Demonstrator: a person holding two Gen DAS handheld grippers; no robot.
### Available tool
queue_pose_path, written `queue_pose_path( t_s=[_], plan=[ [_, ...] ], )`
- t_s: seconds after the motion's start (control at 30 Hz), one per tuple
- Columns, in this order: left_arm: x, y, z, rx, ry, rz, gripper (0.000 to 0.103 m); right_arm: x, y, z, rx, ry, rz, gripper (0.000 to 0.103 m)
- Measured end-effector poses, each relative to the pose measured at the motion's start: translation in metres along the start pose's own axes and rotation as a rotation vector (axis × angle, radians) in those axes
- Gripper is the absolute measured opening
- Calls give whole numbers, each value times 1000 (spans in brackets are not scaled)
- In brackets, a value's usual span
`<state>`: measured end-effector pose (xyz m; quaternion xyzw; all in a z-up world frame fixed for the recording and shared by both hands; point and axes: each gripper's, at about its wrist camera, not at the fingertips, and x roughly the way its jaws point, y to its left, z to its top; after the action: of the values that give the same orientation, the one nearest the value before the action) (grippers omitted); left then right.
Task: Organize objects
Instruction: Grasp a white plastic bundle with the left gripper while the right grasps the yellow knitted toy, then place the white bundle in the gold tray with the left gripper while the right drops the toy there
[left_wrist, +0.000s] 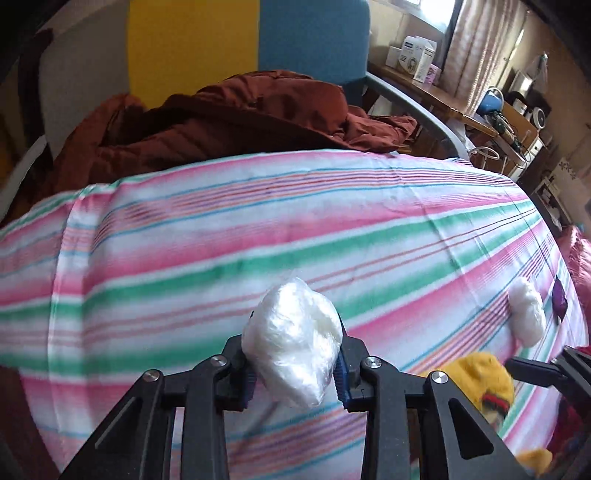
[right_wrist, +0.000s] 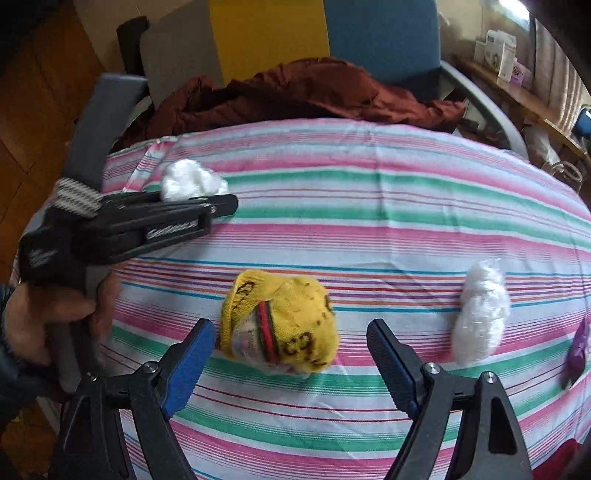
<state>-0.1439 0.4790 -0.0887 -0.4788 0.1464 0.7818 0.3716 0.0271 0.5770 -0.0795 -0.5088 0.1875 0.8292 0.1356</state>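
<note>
Left wrist: left gripper (left_wrist: 295, 354) clamps white bundle (left_wrist: 293, 341) | right gripper (right_wrist: 291, 354) wide, empty

Home bedroom or living room, lived-in. Soft surface under pink, green and white striped sheet (right_wrist: 369, 206), like bed or cushion. Rumpled rust-brown quilted jacket (left_wrist: 236, 118) heaped at far edge. Behind it, upholstered panels in grey, yellow and blue (left_wrist: 314, 37), like headboard or sofa back. Wooden shelf (left_wrist: 436, 92) at right crowded with small cartons (left_wrist: 417, 55) and gadgets. Patterned curtain (left_wrist: 487, 48) beside bright window. Wood floor (right_wrist: 40, 92) at left.
</note>
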Motion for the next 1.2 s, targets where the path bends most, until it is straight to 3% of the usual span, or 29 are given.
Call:
queue_pose_path(
  t_s=[0.13, 0.17, 0.27, 0.6, 1.0, 1.2],
  plan=[
    [-24, 5, -17, -45, -12, 7, 34, 17, 1, 2, -22, 26, -40, 83],
    [-33, 5, -21, -45, -27, 10, 34, 19, 2, 1, -33, 26, -42, 69],
    [-68, -1, -35, -35, -84, -5, 34, 19, -4, -1, -13, 23, -29, 56],
    [-160, 11, -95, -46, -182, -17, 34, 6, -12, -6, -4, -8, -88, 55],
    [-233, 61, -168, -103, -263, 87, 34, 5, 2, -13, -65, -5, -164, 55],
    [-248, 92, -195, -187, -263, 66, 34, -7, 27, -18, -107, -9, -180, 55]
  ],
)
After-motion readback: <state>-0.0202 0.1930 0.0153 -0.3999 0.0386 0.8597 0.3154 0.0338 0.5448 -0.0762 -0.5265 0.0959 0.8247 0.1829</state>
